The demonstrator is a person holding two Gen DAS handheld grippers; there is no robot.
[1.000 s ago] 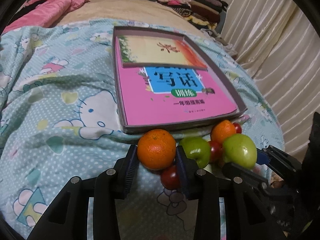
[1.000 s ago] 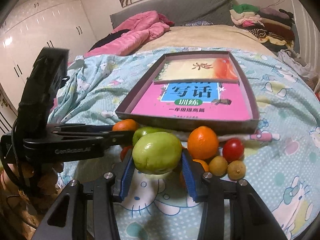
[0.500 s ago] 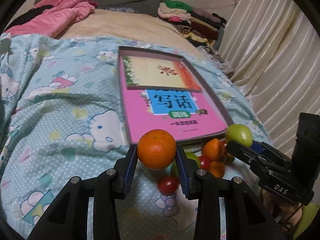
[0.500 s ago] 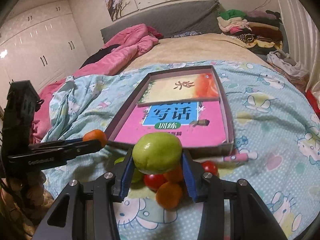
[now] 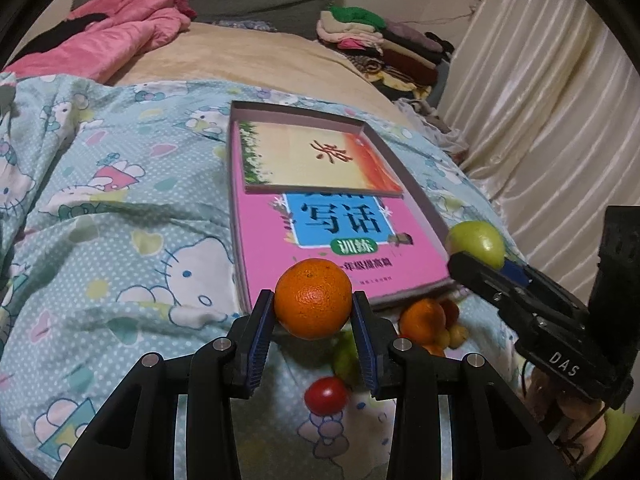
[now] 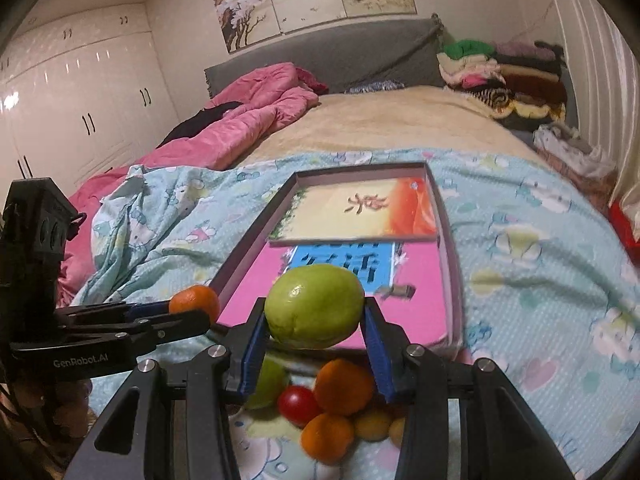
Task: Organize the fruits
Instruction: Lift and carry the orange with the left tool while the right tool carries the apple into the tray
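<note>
Left wrist view: left tongs [image 5: 313,312] grip an orange [image 5: 313,298], right tongs [image 6: 315,322] a green fruit [image 6: 315,311], above loose fruit [image 6: 343,386] beside the tray [image 6: 449,240].

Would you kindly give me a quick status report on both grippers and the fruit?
Left gripper shut on orange. Right gripper shut on green fruit. Both lifted before the tray. Books fill tray floor.

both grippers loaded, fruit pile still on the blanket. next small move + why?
Probably carry both fruits forward over the shallow box and lower them. The left gripper is clamped on an orange and the right gripper on a green fruit, both held clear above the pile, just short of the box's near edge, with bare pink book cover ahead.
</note>
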